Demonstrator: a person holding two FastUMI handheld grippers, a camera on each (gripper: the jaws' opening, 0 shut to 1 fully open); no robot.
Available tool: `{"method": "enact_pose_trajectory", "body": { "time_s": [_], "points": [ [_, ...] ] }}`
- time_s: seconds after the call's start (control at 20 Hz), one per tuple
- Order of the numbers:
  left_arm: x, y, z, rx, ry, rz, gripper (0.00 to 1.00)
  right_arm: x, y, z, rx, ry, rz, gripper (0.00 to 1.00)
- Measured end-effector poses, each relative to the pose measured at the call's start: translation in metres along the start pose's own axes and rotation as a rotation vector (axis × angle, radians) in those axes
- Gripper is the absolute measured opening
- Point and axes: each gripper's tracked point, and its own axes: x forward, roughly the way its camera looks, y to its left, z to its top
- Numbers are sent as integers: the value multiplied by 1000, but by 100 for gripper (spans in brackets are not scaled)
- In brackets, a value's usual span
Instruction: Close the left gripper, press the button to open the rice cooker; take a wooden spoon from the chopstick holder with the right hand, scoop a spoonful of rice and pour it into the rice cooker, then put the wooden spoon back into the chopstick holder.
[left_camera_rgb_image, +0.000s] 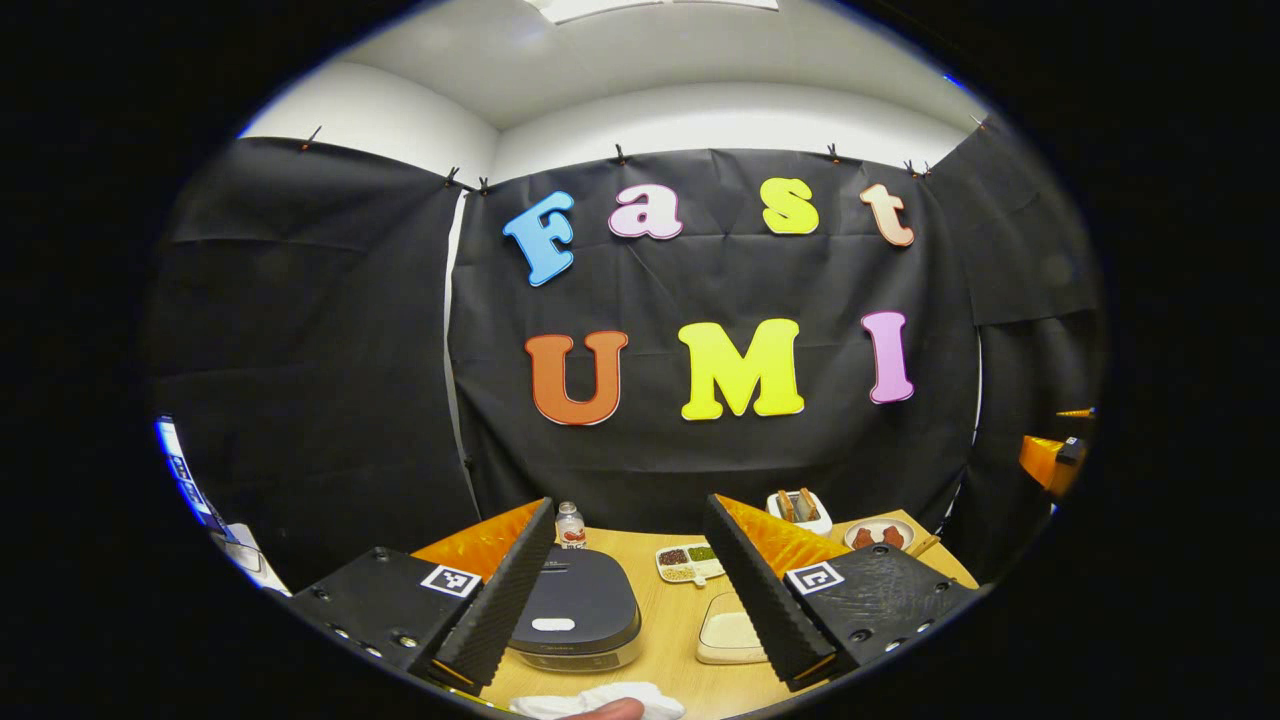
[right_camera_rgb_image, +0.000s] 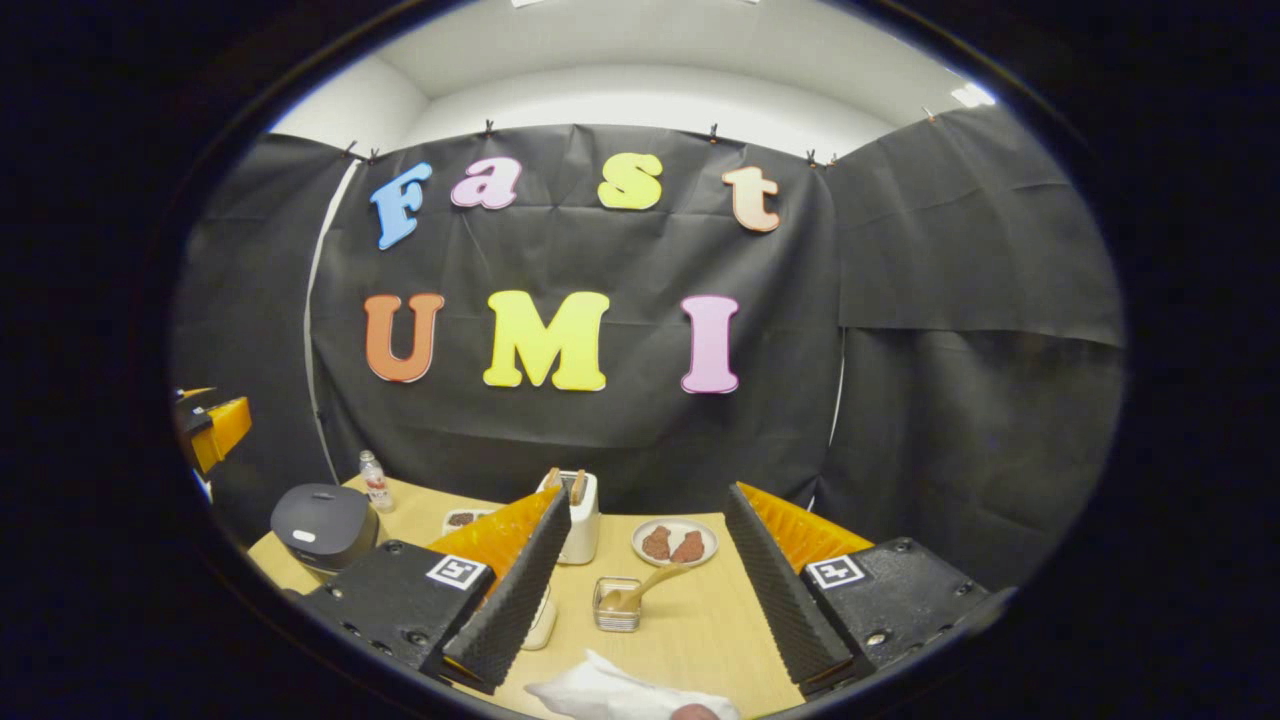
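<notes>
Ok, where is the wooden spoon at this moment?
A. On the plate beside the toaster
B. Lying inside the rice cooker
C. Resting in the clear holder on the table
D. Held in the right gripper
C: in the right gripper view the wooden spoon leans in the clear chopstick holder on the table, ahead of the open right gripper, whose fingers hold nothing.

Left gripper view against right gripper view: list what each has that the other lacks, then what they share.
Left gripper view alone: a shallow dish of rice on the table.

Right gripper view alone: the wooden spoon leaning in the clear chopstick holder.

Shared: the closed rice cooker, water bottle, toaster, plate of brown food, white cloth.
</notes>
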Motion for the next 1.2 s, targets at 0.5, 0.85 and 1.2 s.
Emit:
{"method": "enact_pose_trajectory", "body": {
  "time_s": [0.5,0.85,1.2],
  "points": [
    [7,52,-13,32,40,179,27,5,4,0,-16,3,-1,97],
    [36,61,-55,47,112,217,0,10,10,-4,-57,23,-8,100],
    [72,75,-134,6,273,233,0,14,25,-10,-105,52,-5,100]
  ]
}}
